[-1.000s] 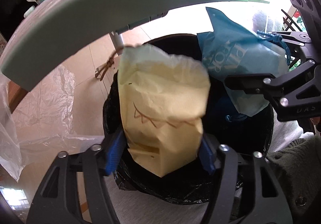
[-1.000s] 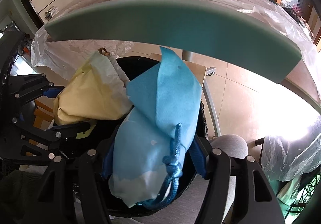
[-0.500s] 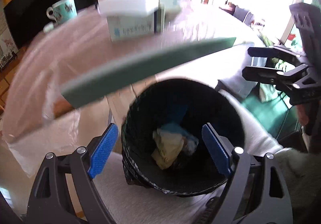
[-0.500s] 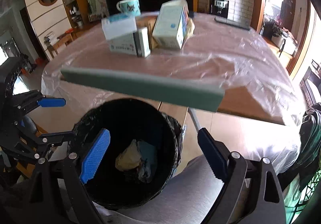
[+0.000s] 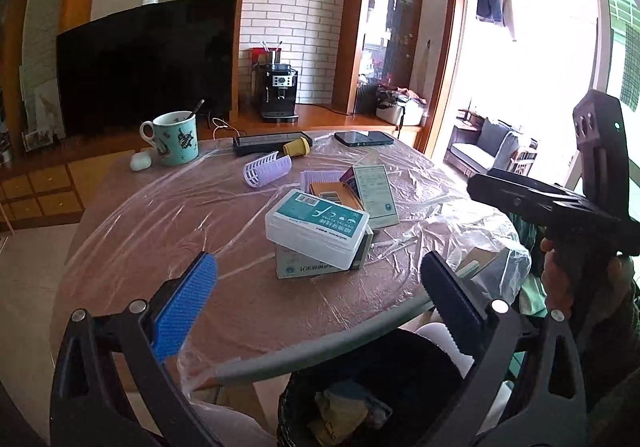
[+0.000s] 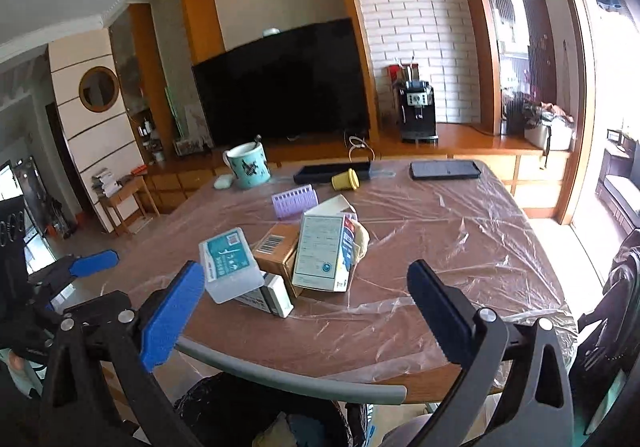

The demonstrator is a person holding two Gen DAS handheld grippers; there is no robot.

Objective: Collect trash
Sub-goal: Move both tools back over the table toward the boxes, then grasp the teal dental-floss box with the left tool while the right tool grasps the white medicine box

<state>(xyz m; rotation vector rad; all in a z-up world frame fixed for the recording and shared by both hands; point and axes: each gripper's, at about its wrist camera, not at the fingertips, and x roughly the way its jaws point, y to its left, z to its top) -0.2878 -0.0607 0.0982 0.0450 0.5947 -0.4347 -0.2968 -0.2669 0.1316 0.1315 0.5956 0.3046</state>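
Left gripper (image 5: 320, 303) spread wide and opening further, blue pads (image 5: 184, 311) apart with nothing between them; right gripper (image 6: 304, 307) likewise spread and opening, nothing clamped; seen also from the left wrist as a black frame (image 5: 560, 207) off to the right, gripped by a hand (image 5: 560, 279).

Directly below both grippers, at the near edge of each view, sat a black-lined trash bin (image 5: 400, 375); inside lay crumpled yellowish and bluish trash (image 5: 340, 415), glimpsed again under the right gripper (image 6: 280, 431); dropped bags free of both grippers.

Just beyond the bin ran the grey rounded rim of a table (image 5: 320, 351), covered in clear plastic sheeting (image 5: 160, 215).

Ahead of the left gripper, between its fingers' line, stood a stack of boxes: a translucent dental floss box (image 5: 316, 227) resting on a white carton (image 5: 304, 267); behind these a brown barcode box (image 5: 332, 195) and a tilted white box (image 5: 376, 195).

Farther out lay a purple hair roller (image 5: 268, 171), a small yellow cup (image 5: 298, 147) on its side, a dark flat case (image 5: 272, 141) and a phone (image 5: 364, 137); to the far left a patterned mug (image 5: 176, 139) with a spoon, a white earbud case (image 5: 141, 161) just beside it.

Beyond the table, a dark television (image 5: 148, 63) and a coffee machine (image 5: 278, 91) on a wooden counter.
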